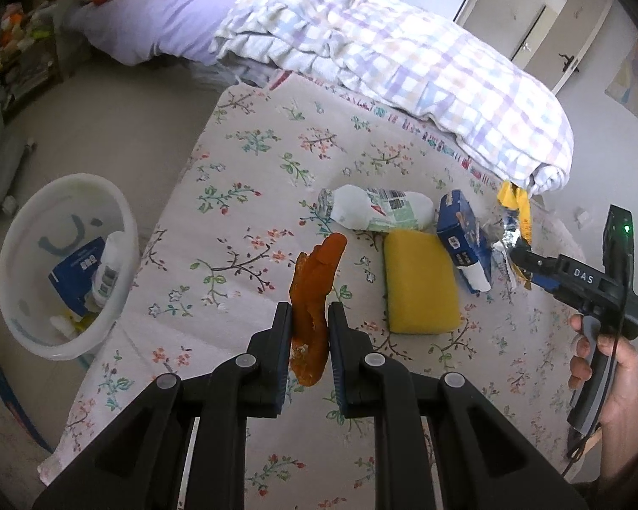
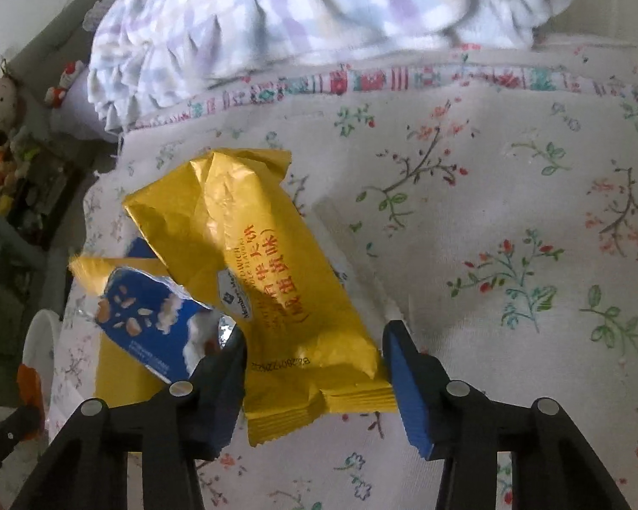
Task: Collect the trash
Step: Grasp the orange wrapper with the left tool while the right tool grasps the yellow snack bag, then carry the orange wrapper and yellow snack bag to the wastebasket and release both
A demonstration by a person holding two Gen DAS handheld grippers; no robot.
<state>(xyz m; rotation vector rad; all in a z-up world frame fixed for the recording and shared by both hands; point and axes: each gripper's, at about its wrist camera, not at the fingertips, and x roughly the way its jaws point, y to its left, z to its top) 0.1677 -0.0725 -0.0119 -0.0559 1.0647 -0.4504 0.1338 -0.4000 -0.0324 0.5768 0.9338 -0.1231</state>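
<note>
At far left, one white plastic basin [image 1: 64, 267] sits on the floor beside the bed, with a blue packet [image 1: 78, 274] and a white bottle [image 1: 108, 270] already inside. The left gripper [image 1: 309, 331] is clenched on one orange peel [image 1: 314, 297], which hangs lengthwise between the pads, its long axis running straight away from the camera above the floral bedsheet [image 1: 242, 195]. Farther right lie one crumpled white wrapper [image 1: 378, 210], one yellow sponge [image 1: 421, 282] and one blue snack box [image 1: 461, 233], close together. The right gripper [image 2: 314, 365] stands spread apart around one yellow biscuit wrapper [image 2: 251, 263], whose long axis slants up-left. The sheet to its right is bare; a checked quilt [image 2: 302, 21] borders the far edge.
</note>
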